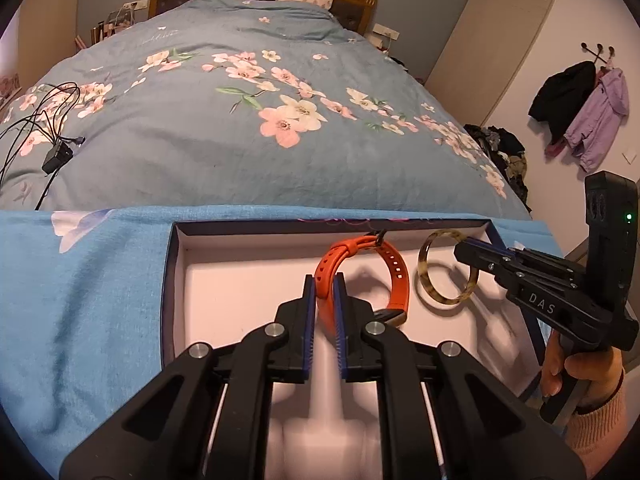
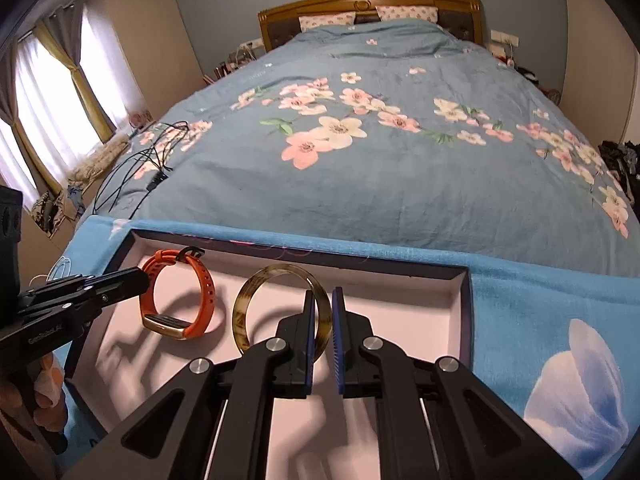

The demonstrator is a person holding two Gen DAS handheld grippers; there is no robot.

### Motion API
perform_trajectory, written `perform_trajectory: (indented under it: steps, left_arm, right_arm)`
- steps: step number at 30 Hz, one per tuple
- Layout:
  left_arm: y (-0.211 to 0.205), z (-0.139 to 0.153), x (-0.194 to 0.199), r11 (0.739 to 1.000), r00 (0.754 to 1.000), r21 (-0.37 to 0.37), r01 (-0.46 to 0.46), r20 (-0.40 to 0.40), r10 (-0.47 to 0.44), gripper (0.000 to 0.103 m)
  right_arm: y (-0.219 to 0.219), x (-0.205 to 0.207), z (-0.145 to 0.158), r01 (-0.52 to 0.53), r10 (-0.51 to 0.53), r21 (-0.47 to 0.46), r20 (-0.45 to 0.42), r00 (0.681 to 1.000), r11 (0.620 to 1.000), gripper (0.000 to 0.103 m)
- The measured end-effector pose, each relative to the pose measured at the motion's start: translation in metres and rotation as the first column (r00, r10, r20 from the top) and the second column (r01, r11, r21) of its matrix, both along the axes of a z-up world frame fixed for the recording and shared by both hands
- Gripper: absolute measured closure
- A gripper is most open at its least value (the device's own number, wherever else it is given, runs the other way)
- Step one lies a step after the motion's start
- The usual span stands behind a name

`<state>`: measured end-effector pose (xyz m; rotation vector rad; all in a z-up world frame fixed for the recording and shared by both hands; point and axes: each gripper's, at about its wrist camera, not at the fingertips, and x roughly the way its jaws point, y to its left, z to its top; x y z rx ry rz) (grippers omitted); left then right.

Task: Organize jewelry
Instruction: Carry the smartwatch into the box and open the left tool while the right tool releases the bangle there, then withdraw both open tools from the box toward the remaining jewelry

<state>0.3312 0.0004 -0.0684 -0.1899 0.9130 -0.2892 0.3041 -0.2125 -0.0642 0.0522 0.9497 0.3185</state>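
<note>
Above the tray (image 1: 176,280), the left claw (image 1: 325,300) pinches the orange watch (image 1: 394,276) and the right claw (image 2: 320,320) pinches the bangle (image 2: 244,316). Each thin-edged grip may slip, dropping either piece outside.

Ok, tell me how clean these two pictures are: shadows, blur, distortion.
Left wrist view: fisheye bends the box rim; orange watch band sharp, casting a soft shadow; lower foreground smeared. Right wrist view: window blown out; bangle sharp; blurred shadows on the box floor.

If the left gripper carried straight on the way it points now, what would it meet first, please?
Probably the pale floor of the open box. The left gripper, clamped on the orange watch band, angles down into it; the band might touch first, though depth is unclear.
</note>
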Motion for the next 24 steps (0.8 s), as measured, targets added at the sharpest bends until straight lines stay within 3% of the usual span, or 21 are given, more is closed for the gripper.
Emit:
perform_trajectory:
  steps: [9, 10, 11, 13, 15, 19, 20, 24]
  left_arm:
    - [0.000, -0.013, 0.017, 1.000, 0.998, 0.009, -0.025, -0.056, 0.026, 0.094]
    - [0.001, -0.016, 0.020, 1.000, 0.997, 0.000, -0.025, -0.075, 0.025, 0.091]
    - [0.002, -0.018, 0.021, 1.000, 0.996, -0.009, -0.027, -0.085, 0.026, 0.085]
    - [0.005, -0.018, 0.021, 0.999, 0.996, -0.025, -0.029, -0.082, 0.027, 0.081]
    - [0.008, -0.013, 0.013, 0.999, 0.999, -0.028, -0.030, -0.035, 0.029, 0.068]
    - [0.012, 0.007, -0.019, 0.999, 0.994, 0.008, -0.033, 0.102, 0.032, 0.054]
    - [0.013, 0.012, -0.029, 0.999, 0.991, 0.014, -0.031, 0.134, 0.029, 0.044]
    - [0.013, 0.034, -0.080, 0.995, 0.963, 0.097, -0.016, 0.271, -0.011, 0.038]
  right_arm:
    - [0.003, 0.016, -0.012, 0.025, -0.027, -0.029, -0.054, 0.998, 0.999, 0.093]
    - [0.001, 0.016, -0.011, 0.030, -0.031, -0.021, -0.054, 0.998, 0.999, 0.083]
    - [-0.002, 0.013, -0.008, 0.049, -0.049, -0.008, -0.035, 0.998, 0.999, 0.067]
    - [-0.006, 0.007, 0.001, 0.048, -0.048, 0.019, 0.001, 0.999, 0.999, 0.063]
    - [-0.010, -0.005, 0.011, 0.049, -0.050, 0.029, 0.043, 0.998, 0.998, 0.063]
    - [-0.022, -0.045, 0.037, -0.013, 0.004, 0.072, 0.126, 0.992, 0.997, 0.063]
    - [-0.024, -0.056, 0.042, -0.032, 0.021, 0.071, 0.143, 0.989, 0.997, 0.063]
    - [-0.031, -0.109, 0.056, -0.106, 0.104, -0.001, 0.225, 0.969, 0.994, 0.058]
